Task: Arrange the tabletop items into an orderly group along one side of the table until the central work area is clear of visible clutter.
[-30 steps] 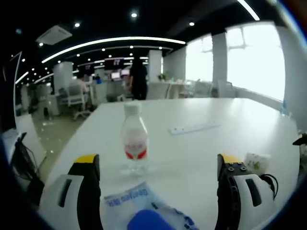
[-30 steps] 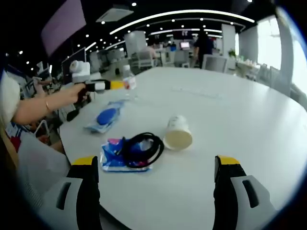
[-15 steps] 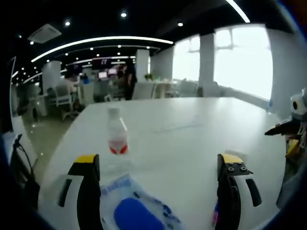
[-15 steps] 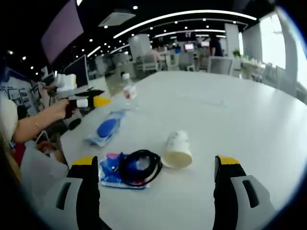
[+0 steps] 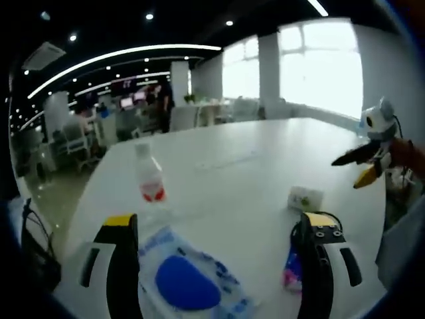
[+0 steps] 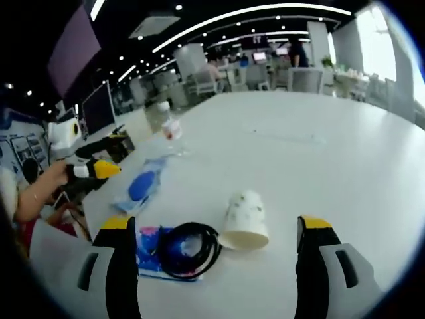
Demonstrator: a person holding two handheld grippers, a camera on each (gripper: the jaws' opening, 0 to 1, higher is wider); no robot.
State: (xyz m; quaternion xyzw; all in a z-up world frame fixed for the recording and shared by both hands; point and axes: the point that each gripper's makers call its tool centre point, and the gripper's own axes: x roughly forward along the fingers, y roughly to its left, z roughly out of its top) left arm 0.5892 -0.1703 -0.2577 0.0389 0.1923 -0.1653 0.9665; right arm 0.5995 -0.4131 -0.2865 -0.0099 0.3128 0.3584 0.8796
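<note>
Both the left gripper (image 5: 216, 266) and right gripper (image 6: 216, 266) hover spread and empty, apparently choosing; the tipped paper cup (image 6: 244, 220) mid-desk (image 6: 345, 153) needs grasping next

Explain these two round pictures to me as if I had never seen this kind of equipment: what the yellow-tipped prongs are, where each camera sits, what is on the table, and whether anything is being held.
No robot here: a person holds a hand-held two-jaw gripper in each hand, and a fisheye camera rides on each, looking forward along its jaws. The yellow-tipped prongs at the bottom of each picture are those jaws.

In the left gripper view, the left gripper stands open and holds nothing. Ahead on the white table are a water bottle standing upright and a clear packet with a blue item.

In the right gripper view, the right gripper is also open and holds nothing. Before it lie a paper cup on its side and a coiled black cable on a blue and pink packet.
</note>
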